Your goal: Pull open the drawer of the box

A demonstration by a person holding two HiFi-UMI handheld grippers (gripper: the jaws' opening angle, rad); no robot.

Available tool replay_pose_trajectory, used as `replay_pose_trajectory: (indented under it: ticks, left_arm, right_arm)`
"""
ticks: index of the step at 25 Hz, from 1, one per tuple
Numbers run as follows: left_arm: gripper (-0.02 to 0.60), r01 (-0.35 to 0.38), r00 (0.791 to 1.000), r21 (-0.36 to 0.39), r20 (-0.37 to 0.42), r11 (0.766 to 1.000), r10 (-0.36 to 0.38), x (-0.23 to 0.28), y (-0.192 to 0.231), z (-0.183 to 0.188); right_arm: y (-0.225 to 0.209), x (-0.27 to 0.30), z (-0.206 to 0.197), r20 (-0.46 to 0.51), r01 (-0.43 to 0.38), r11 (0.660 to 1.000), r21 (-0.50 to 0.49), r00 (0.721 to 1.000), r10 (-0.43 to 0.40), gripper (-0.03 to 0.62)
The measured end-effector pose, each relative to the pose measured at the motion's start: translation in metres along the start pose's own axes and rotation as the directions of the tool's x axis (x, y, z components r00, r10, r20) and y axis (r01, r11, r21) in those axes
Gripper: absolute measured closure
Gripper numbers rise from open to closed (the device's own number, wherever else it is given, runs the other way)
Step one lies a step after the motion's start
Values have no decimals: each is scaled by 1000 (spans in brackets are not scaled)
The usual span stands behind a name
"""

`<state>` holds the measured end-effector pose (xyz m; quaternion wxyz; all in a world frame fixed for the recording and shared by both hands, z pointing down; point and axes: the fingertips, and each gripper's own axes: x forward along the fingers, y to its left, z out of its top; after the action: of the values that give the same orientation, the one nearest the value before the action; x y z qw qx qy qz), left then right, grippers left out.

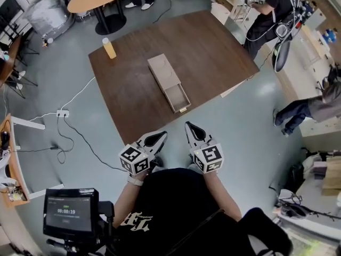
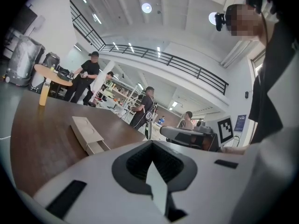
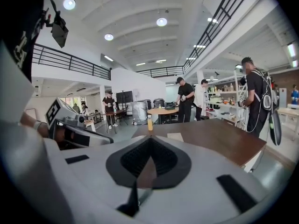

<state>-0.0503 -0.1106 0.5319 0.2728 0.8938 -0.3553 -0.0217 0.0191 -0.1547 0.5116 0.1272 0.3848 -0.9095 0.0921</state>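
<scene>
My left claw (image 1: 160,136) and my right claw (image 1: 189,126) are both closed with nothing between the jaws, and I hold them side by side close to my chest at the near edge of the worktop (image 1: 213,47). Well apart from them, mid-worktop, lies the box (image 1: 162,71), its drawer (image 1: 177,97) slid out toward me, with what may be a small pull at its front. An orange bottle (image 1: 109,48) stands by the far left corner.

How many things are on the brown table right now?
2: the box, its drawer pulled out, in the middle of the table; an orange bottle near the far left corner. Nothing seems hidden.
</scene>
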Motion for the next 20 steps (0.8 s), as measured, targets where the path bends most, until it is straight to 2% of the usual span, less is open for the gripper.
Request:
replay_pose_trajectory:
  ticks: [8, 15, 20]
  left_arm:
    - [581, 6, 1000, 6, 10, 1000, -6, 60, -33, -6]
    - [581, 19, 1000, 35, -12, 999, -19, 110, -84, -35]
    - [581, 23, 999, 48, -30, 999, -22, 118, -92, -32]
  right_arm:
    - [-54, -36, -7, -31, -58, 997, -46, 998, 57, 608]
    - [-99, -98, -49, -60, -43, 999, -6, 997, 42, 608]
    - [-110, -108, -52, -63, -27, 999, 21, 998, 29, 608]
